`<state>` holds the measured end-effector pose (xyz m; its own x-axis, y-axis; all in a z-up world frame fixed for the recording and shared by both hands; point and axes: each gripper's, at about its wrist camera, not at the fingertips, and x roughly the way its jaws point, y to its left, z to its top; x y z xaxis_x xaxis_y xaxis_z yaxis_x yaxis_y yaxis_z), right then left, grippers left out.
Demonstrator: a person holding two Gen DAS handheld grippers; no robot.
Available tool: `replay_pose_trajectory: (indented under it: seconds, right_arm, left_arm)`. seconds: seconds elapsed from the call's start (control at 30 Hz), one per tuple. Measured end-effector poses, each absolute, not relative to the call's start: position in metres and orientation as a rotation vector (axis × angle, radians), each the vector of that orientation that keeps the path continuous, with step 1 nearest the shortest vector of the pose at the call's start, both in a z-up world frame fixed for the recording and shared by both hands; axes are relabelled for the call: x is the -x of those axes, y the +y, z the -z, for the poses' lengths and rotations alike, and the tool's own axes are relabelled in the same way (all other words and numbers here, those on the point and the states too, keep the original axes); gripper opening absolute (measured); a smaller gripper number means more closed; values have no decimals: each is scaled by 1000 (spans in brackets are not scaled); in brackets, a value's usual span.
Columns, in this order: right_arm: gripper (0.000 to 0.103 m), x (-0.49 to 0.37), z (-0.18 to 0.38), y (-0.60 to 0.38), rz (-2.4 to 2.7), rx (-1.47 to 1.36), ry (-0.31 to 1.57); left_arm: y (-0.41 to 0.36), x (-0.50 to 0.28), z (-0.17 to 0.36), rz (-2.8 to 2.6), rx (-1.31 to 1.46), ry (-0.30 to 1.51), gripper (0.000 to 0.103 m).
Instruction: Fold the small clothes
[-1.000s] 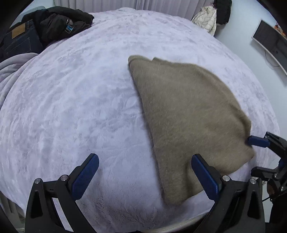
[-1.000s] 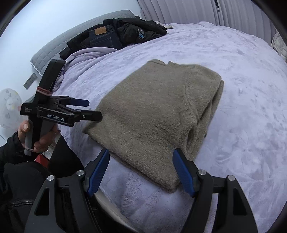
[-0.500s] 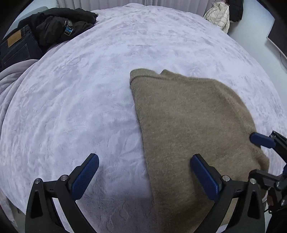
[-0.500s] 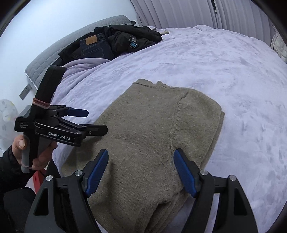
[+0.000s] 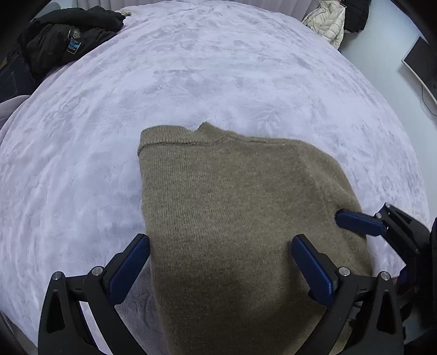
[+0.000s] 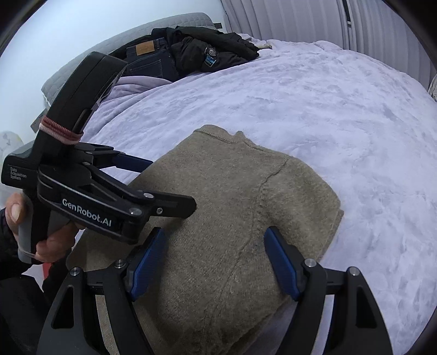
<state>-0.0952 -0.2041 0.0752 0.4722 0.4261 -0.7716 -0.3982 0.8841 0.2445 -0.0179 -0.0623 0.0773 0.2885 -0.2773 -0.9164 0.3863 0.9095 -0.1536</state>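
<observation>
A folded olive-brown knit sweater lies on the lilac plush bedspread near the bed's front edge; it also shows in the right wrist view. My left gripper is open, its jaws spread over the sweater's near left part, holding nothing. My right gripper is open over the sweater's near right part, empty. Each gripper shows in the other's view: the right one at the sweater's right edge, the left one held by a hand.
Dark jeans and a black jacket are piled at the bed's far left corner, beside a grey headboard. A pale puffer coat and a monitor stand past the bed's right side.
Both grippers have moved forward and down over the sweater, which now fills the space between their jaws. Both stayed open. The sweater itself has not visibly shifted.
</observation>
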Motion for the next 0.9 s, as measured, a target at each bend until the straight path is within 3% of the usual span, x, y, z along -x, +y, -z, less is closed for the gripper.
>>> replay_pose_trajectory:
  seconds: [0.17,0.3,0.9]
  right_arm:
    - [79,103,-88,-194,-466,-8,911]
    - [78,95,-80,-191,-447,-22,959]
    - [81,199,-84,-167,-460,53,961]
  left_arm:
    - [-71,17,-105,466,-115,1103,103]
    - [-79,17,-78,484,-102,1212,103]
    - [-58,101,-77,485,-225,1119,103]
